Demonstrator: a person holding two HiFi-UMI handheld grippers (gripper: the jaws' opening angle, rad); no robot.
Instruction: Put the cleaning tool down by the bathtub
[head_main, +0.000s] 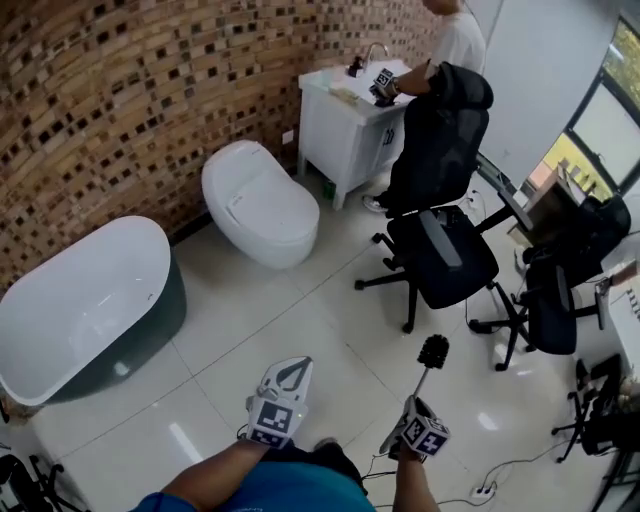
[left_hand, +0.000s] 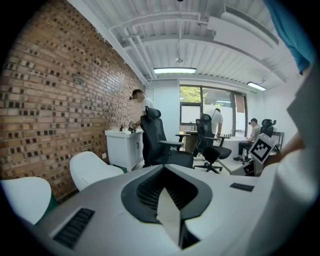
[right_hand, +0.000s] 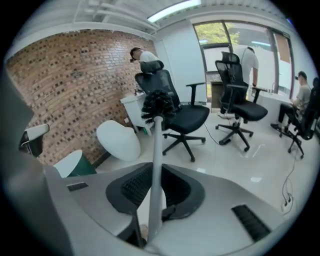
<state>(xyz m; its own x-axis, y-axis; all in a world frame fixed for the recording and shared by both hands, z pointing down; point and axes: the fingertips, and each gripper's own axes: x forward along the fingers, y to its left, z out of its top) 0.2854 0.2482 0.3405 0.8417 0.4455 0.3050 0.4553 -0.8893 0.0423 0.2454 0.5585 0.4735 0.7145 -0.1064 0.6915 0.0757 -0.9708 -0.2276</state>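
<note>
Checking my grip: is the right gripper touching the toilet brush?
Touching. The right gripper view shows the right gripper clamped around the handle of the toilet brush.

The room is an office-type space with a mock bathroom set up along one side. A white toilet (head_main: 262, 203) stands on glossy pale floor tiles (head_main: 300, 330) against a brick wall (head_main: 120, 100). On one side of the toilet along that wall is a white bathtub (head_main: 85, 300) with a dark green shell. On its other side is a white vanity cabinet (head_main: 345, 125) with a tap (head_main: 373, 48). Across the floor from the toilet, black office chairs (head_main: 440, 200) crowd near large windows (head_main: 605, 125). Cables (head_main: 520, 462) and a power strip (head_main: 483, 491) lie on the tiles there. Strip lights (left_hand: 172, 70) hang overhead, and a seated person (left_hand: 253, 131) works by the windows.
</note>
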